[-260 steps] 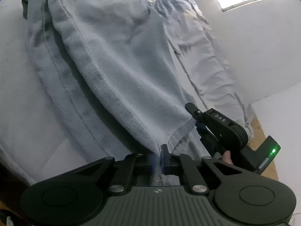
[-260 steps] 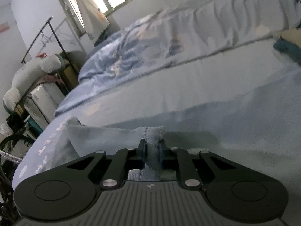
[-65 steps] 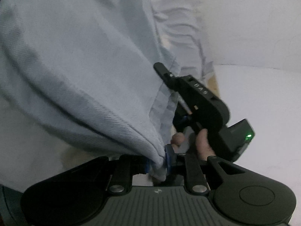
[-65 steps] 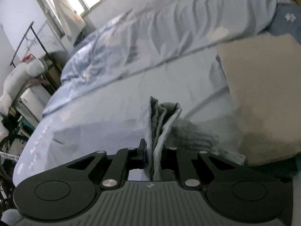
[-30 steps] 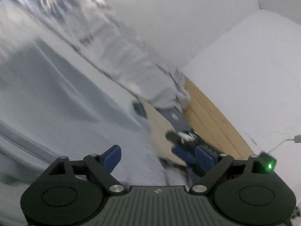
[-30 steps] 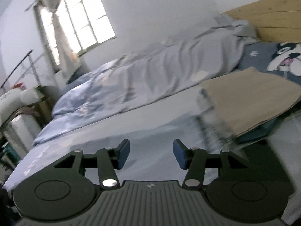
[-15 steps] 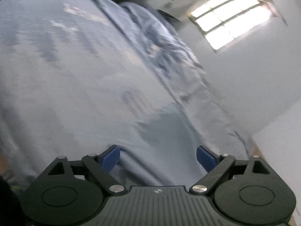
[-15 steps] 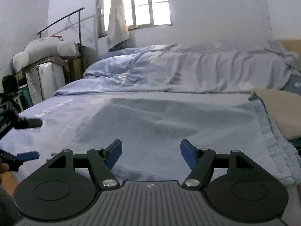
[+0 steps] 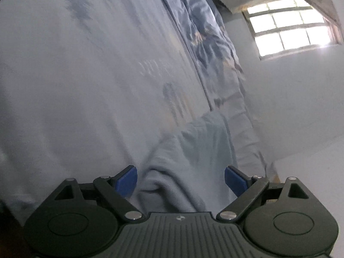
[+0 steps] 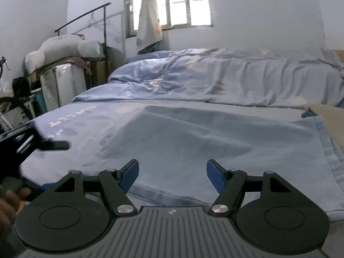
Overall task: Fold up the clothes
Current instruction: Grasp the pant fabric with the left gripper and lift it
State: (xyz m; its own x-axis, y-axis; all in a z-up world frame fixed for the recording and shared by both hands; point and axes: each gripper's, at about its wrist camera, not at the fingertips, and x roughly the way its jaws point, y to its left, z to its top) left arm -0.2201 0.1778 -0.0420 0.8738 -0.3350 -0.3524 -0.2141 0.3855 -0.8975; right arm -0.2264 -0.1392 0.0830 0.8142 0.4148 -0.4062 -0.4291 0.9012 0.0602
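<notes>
Both the left claw [image 9: 180, 179] and right claw [image 10: 171, 176] gape empty over the garment [image 10: 193, 142] spread ahead on the bed [image 10: 71, 126]; pinching matching hem corners should keep any fold square.

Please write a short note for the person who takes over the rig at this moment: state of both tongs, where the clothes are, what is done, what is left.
Left tongs: open, empty, low over a bunched edge of the light blue garment.
Right tongs: open, empty, above the near hem of the same garment.
The garment lies spread on the bed, with shallow creases. A tan folded item lies at its right.
Done: garment laid out and released.
Left: probably smooth the bunched edge, then grip and fold.
</notes>
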